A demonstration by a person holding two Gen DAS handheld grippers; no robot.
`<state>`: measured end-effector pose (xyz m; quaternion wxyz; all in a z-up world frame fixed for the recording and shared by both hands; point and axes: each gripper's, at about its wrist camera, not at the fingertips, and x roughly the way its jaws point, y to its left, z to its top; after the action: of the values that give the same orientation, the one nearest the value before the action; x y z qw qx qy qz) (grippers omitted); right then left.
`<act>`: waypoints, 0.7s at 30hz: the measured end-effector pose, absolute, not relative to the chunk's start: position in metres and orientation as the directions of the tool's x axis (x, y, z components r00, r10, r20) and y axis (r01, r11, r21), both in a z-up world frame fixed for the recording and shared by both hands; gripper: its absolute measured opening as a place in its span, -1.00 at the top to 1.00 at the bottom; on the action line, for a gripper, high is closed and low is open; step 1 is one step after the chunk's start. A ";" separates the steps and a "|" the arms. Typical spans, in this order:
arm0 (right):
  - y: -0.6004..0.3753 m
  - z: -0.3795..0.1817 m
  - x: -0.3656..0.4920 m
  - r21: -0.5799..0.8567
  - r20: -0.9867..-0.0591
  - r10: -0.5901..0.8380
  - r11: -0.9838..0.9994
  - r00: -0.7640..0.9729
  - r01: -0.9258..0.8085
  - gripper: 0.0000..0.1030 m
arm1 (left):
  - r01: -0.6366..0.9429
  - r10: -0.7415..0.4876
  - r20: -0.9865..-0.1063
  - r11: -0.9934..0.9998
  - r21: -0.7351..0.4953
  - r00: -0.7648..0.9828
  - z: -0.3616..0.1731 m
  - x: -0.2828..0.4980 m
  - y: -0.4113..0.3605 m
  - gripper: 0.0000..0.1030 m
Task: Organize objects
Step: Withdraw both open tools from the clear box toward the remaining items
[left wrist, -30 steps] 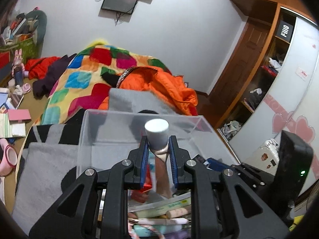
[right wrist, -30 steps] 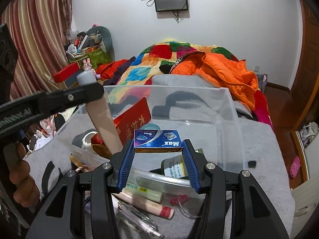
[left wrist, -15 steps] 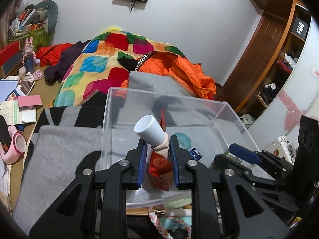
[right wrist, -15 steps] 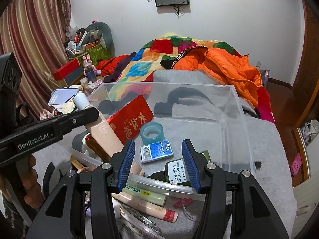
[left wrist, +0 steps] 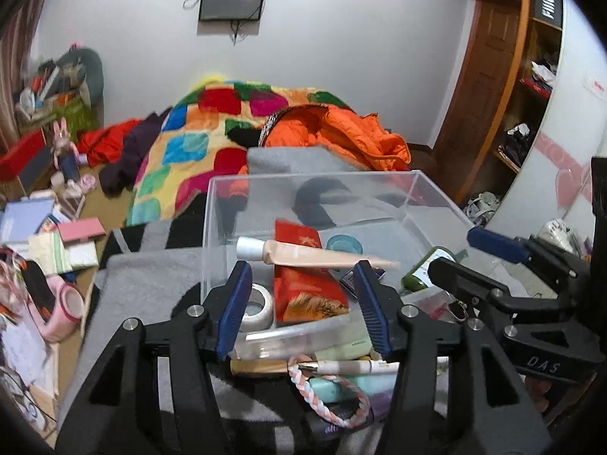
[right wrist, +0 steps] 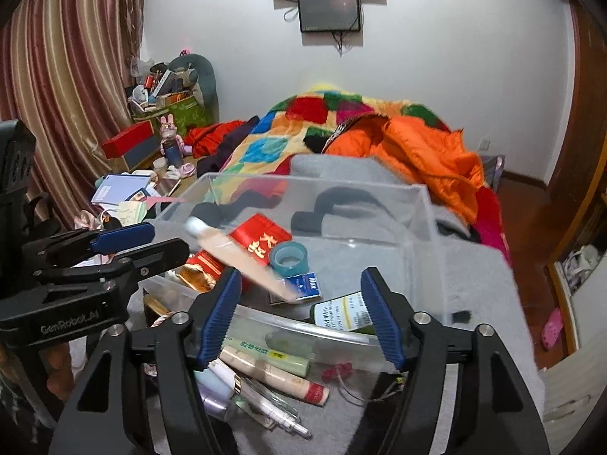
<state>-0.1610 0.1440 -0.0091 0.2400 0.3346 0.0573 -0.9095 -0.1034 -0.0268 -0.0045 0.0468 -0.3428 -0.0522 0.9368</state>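
Observation:
A clear plastic bin [left wrist: 315,182] [right wrist: 425,204] sits on a grey blanket. A beige cosmetic tube with a white cap [left wrist: 311,256] [right wrist: 242,258] lies across or falls over the things inside it, blurred. In the bin are a red packet [left wrist: 303,288] [right wrist: 261,239], a teal tape roll [left wrist: 344,243] [right wrist: 290,258], a small blue box [right wrist: 305,284], a dark green bottle [left wrist: 421,271] [right wrist: 341,313] and a white tape roll [left wrist: 258,305]. My left gripper [left wrist: 307,313] is open and empty at the bin's near wall. My right gripper [right wrist: 301,320] is open and empty just before the bin.
Loose tubes, pens [right wrist: 265,371] and a braided pink-white cord [left wrist: 322,394] lie on the blanket in front of the bin. A bed with a patchwork quilt and an orange jacket [right wrist: 413,151] is behind. Clutter lies at the left, wooden shelves [left wrist: 523,87] at the right.
My left gripper opened and let go of the beige tube, which now lies or drops inside the bin. My right gripper, open since dropping the blue box, stays before the bin.

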 end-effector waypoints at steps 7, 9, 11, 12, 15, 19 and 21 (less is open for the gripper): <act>0.164 0.000 -0.146 0.045 -0.610 -0.375 -0.896 -0.698 0.442 -0.36 | -0.055 0.118 -0.608 -0.991 -0.120 -0.785 0.008 -0.082 -0.027 -0.50; 0.171 -0.001 -0.143 0.045 -0.612 -0.363 -0.903 -0.703 0.427 -0.36 | -0.049 0.116 -0.615 -0.991 -0.125 -0.780 0.006 -0.077 -0.029 -0.57; 0.178 -0.003 -0.141 0.049 -0.618 -0.354 -0.909 -0.702 0.415 -0.37 | -0.042 0.113 -0.627 -0.991 -0.127 -0.771 0.001 -0.073 -0.032 -0.61; 0.181 -0.005 -0.140 0.051 -0.623 -0.348 -0.912 -0.701 0.407 -0.37 | -0.038 0.111 -0.635 -0.991 -0.127 -0.765 -0.003 -0.071 -0.033 -0.64; 0.189 -0.013 -0.139 0.052 -0.642 -0.330 -0.919 -0.692 0.390 -0.37 | -0.036 0.119 -0.665 -0.990 -0.137 -0.737 -0.017 -0.065 -0.033 -0.67; 0.196 -0.028 -0.139 0.053 -0.678 -0.308 -0.926 -0.667 0.373 -0.37 | -0.041 0.138 -0.716 -0.988 -0.151 -0.685 -0.040 -0.060 -0.027 -0.67; 0.200 -0.035 -0.139 0.054 -0.694 -0.297 -0.930 -0.656 0.364 -0.37 | -0.045 0.142 -0.735 -0.988 -0.150 -0.663 -0.049 -0.058 -0.024 -0.68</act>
<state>-0.1394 0.2004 -0.0353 0.1818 0.3728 0.0450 -0.9088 -0.0582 -0.0237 -0.0494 0.0513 -0.4075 -0.0596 0.9098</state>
